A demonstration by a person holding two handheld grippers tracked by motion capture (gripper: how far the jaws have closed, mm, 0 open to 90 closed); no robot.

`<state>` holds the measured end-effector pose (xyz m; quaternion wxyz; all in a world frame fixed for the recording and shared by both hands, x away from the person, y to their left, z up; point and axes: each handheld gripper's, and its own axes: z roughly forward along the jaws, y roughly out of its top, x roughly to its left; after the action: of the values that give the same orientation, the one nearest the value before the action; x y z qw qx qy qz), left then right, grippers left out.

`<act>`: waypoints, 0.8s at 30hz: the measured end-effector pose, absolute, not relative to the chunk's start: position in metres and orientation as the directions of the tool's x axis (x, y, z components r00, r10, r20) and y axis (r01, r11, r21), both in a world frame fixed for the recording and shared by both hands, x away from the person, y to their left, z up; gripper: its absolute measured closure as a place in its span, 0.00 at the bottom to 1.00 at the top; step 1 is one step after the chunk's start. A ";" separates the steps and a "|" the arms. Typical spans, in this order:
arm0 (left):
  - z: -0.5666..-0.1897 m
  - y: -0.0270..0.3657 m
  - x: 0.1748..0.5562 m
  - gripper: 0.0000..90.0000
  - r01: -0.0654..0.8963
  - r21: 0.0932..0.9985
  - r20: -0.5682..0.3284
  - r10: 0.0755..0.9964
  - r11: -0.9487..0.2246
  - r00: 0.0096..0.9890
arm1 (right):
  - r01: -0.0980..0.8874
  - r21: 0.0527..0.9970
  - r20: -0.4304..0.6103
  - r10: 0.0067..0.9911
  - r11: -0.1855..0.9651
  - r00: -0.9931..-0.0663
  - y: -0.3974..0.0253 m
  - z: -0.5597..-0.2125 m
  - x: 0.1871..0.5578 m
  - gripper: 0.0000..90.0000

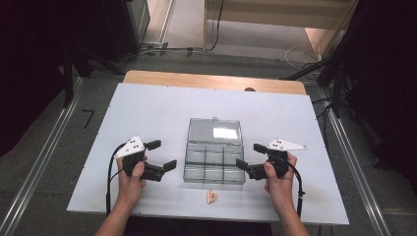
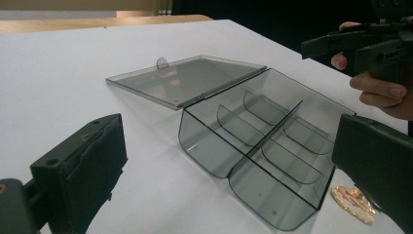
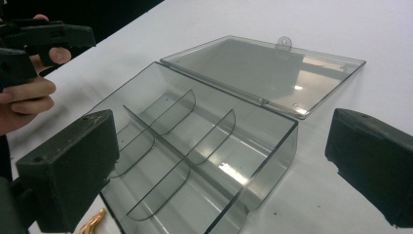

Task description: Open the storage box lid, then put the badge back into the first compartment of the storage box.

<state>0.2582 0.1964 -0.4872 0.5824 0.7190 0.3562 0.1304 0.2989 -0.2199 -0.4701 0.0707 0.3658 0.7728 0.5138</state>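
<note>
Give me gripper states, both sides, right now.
Left gripper: open, holding nothing, beside the clear compartment box.
Right gripper: open, holding nothing, on the box's other side.

1. Left gripper [image 1: 161, 155] sits low at the near left, jaws spread wide, pointing inward
2. Right gripper [image 1: 250, 156] mirrors it at the near right, jaws also parted
3. Both forearms reach in from the bottom edge

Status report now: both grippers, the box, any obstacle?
Left gripper and right gripper open, flanking clear box. Lid flat open, compartments empty. Gold piece near front wall. Nothing in way.
</note>
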 end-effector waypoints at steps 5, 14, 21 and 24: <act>-0.489 0.209 0.246 0.00 0.352 0.935 -0.233 0.665 -0.049 0.709 | 0.494 0.839 0.259 0.631 0.229 -0.731 -0.220 -0.470 0.290 0.00; -0.495 0.223 0.227 0.00 0.346 0.936 -0.211 0.679 -0.068 0.703 | 0.485 0.839 0.253 0.612 0.247 -0.749 -0.220 -0.465 0.274 0.02; -0.498 0.236 0.222 0.00 0.344 0.937 -0.206 0.689 -0.067 0.695 | 0.491 0.837 0.260 0.616 0.240 -0.743 -0.222 -0.466 0.258 0.11; -0.499 0.242 0.221 0.00 0.339 0.938 -0.195 0.695 -0.074 0.692 | 0.502 0.832 0.267 0.624 0.235 -0.735 -0.221 -0.467 0.253 0.17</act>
<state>0.2212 0.2416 -0.4986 0.5768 0.7162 0.3611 0.1544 0.2528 -0.2211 -0.4669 0.0602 0.3593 0.7836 0.5033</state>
